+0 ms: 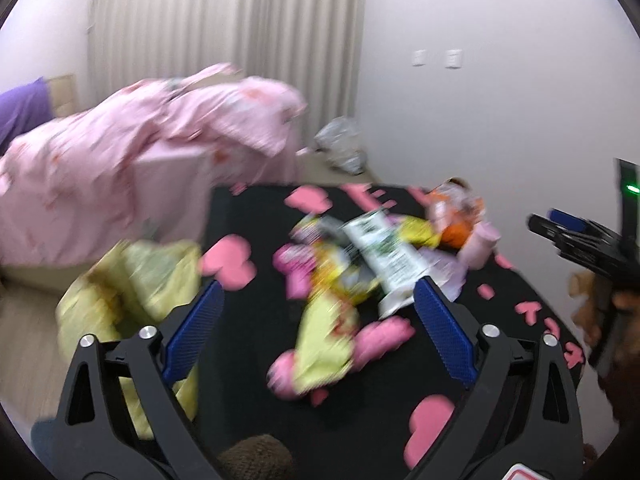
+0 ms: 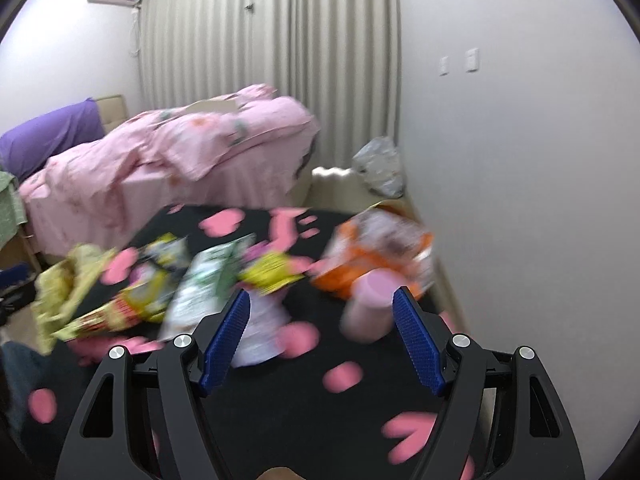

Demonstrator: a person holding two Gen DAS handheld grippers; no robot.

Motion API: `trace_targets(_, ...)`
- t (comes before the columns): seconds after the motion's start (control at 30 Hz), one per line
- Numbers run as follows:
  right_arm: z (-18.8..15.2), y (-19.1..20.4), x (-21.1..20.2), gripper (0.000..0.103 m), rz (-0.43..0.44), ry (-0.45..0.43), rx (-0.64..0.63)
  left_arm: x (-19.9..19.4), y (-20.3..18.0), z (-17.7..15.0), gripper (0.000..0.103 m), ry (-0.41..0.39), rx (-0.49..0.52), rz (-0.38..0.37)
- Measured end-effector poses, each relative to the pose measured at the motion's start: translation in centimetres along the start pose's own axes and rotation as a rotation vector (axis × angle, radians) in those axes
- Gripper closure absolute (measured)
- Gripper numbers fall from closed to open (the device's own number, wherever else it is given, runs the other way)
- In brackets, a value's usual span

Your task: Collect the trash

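Both views are motion-blurred. The left gripper (image 1: 318,304) has its fingers spread wide and holds nothing; it hangs above a desk (image 1: 248,380) covered in black cloth with pink shapes. Between and just beyond the fingers lies the trash: a white and green wrapper (image 1: 380,256) across a yellow and pink wrapper (image 1: 324,320), with an orange packet (image 1: 456,216) and a pink cup (image 1: 478,246) at the far right of the pile. A yellow-green bag (image 1: 132,280) sits at the desk's left edge. The right gripper (image 2: 322,312) also has its fingers set wide with nothing gripped; the pink cup (image 2: 370,308) lies just inside its right finger, apart from the pad as far as the blur allows. A white paper scrap (image 2: 260,332) lies beside its left finger. Behind the desk stands a bed with pink bedding (image 2: 180,152), and a crumpled plastic bag (image 2: 380,168) rests on the floor by the curtain (image 2: 280,40).
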State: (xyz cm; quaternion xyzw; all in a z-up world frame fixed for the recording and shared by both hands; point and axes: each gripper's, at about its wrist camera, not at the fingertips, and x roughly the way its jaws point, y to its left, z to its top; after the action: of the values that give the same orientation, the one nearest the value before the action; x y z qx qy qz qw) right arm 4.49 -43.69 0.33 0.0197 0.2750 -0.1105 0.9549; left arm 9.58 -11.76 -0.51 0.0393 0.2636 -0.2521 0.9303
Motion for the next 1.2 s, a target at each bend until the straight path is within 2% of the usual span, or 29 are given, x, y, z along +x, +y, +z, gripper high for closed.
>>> trace_targets(0.17,2.9,-6.5,7.5,0.032,0.064,0.120,-0.035,3.5,-1.7,2.5,0.010,0.033,-0.018,-0.074)
trace_targets(0.27,4.4,-9.2,12.7,0.032,0.009,0.144,-0.102,5.0,-2.5,3.5,0.010,0.036,-0.016,-0.067)
trace_targets(0.33,5.1,-10.1,15.2,0.032,0.013,0.148,-0.097,5.9,-2.7,4.0,0.010,0.036,-0.003,-0.048)
trace_targets(0.43,5.9,-11.3,19.7,0.032,0.088,0.174,-0.033,6.9,-2.3,4.3,0.010,0.048,-0.017,-0.023)
trace_targets(0.53,5.5,-11.5,23.8,0.033,0.125,0.230,-0.003,7.8,-1.3,4.5,0.010,0.062,-0.054,-0.001)
trace_targets(0.6,5.0,-11.8,26.6,0.035,0.190,0.280,0.046,8.3,-0.6,4.4,0.010,0.073,-0.072,0.019)
trace_targets(0.63,4.8,-11.5,27.2,0.040,0.222,0.297,0.062,8.4,-0.3,4.3,0.010,0.078,-0.076,0.024)
trace_targets(0.67,4.5,-10.6,27.5,0.061,0.250,0.315,0.068,8.6,0.0,4.2,0.010,0.088,-0.081,0.032)
trace_targets(0.7,4.2,-9.6,28.3,0.071,0.281,0.357,0.056,8.7,0.2,4.1,0.010,0.093,-0.084,0.037)
trace_targets(0.77,4.7,-7.9,28.1,0.076,0.252,0.339,-0.029,8.8,0.8,3.9,0.010,0.103,-0.094,0.045)
trace_targets(0.9,7.0,-6.8,26.8,0.086,0.274,0.300,-0.035,8.5,1.6,3.5,0.010,0.103,-0.122,0.055)
trace_targets(1.07,10.2,-5.2,23.0,0.090,0.286,0.215,-0.066,7.5,2.8,3.0,0.010,0.084,-0.156,0.063)
trace_targets(1.2,12.3,-2.3,18.4,0.090,0.325,0.144,-0.093,6.4,3.9,2.6,0.010,0.072,-0.185,0.066)
